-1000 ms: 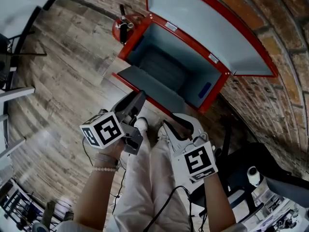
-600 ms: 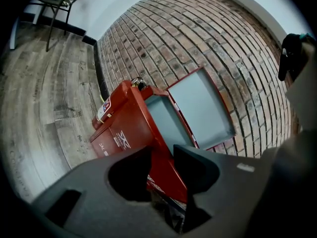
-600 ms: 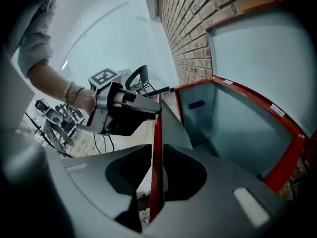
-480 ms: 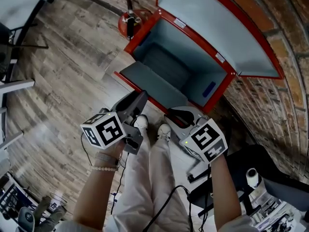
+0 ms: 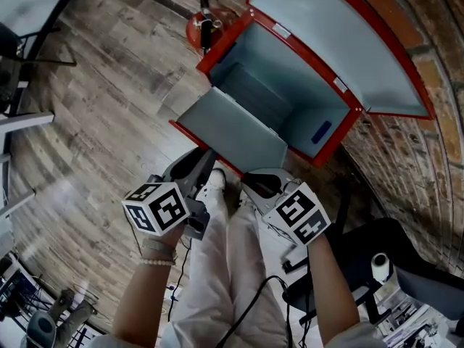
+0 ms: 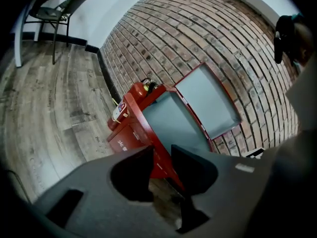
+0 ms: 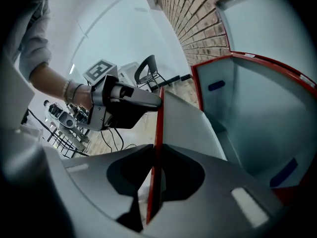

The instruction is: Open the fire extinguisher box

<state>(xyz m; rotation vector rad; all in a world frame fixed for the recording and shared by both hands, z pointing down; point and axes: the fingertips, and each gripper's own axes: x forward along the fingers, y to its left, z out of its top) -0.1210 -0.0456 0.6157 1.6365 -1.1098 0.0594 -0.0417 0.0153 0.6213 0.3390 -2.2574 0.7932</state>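
The red fire extinguisher box [image 5: 339, 130] stands on the floor against a brick wall. Its grey lid [image 5: 326, 35] is swung up and its inside is bare. The grey front flap [image 5: 232, 129] with its red edge hangs out at the front. My right gripper [image 5: 254, 181] has just been closing; in the right gripper view [image 7: 157, 155] its jaws are shut on the flap's red edge [image 7: 158, 133]. My left gripper [image 5: 205, 156] has also been closing, and the flap's red edge [image 6: 159, 148] fills the gap between its jaws [image 6: 162, 155].
A red fire extinguisher [image 5: 203, 24] stands on the wood floor left of the box. The person's legs [image 5: 225, 267] and a cable are right below the grippers. A black chair base [image 5: 377, 252] is at right, and a chair [image 6: 54, 4] stands far left.
Both grippers moved forward and down to the flap's front edge. The right gripper's jaws closed onto it. The flap now shows more of its grey face, raised from the floor.
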